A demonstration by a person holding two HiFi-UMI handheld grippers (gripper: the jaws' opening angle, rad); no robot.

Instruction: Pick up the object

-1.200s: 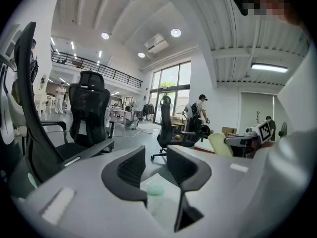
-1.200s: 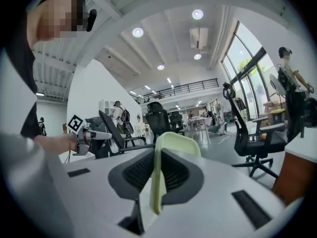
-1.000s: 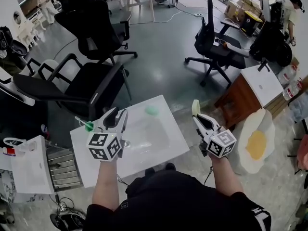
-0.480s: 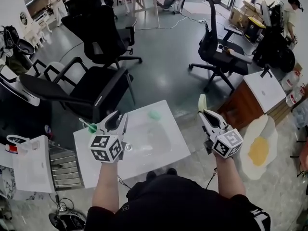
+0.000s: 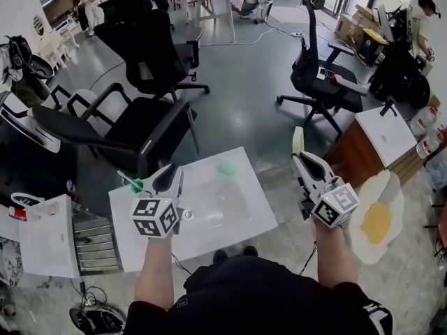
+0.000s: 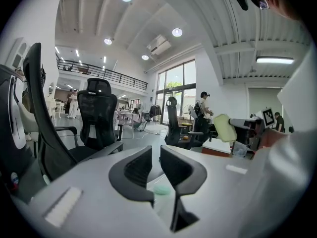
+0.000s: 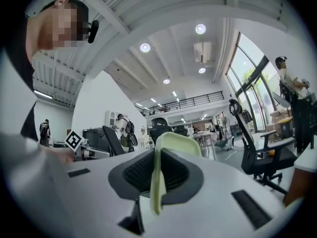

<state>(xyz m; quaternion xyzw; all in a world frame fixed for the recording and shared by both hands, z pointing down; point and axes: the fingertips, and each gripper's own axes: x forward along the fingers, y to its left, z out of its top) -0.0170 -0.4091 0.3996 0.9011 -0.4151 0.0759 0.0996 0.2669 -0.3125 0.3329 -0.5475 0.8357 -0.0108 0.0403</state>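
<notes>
At the right of the head view, the right tongs (image 5: 302,158) are clamped on the lower part of a flat pale-green object (image 5: 298,140). It is held in the air beside the white worktop (image 5: 244,215), so the pick-up looks done. At lower left, the left tongs (image 6: 155,157) hover over the worktop. Their jaws have just been closing and stand a narrow slit apart with nothing between them, probably idle. A small green blob (image 5: 225,167) lies near the worktop's far edge.
</notes>
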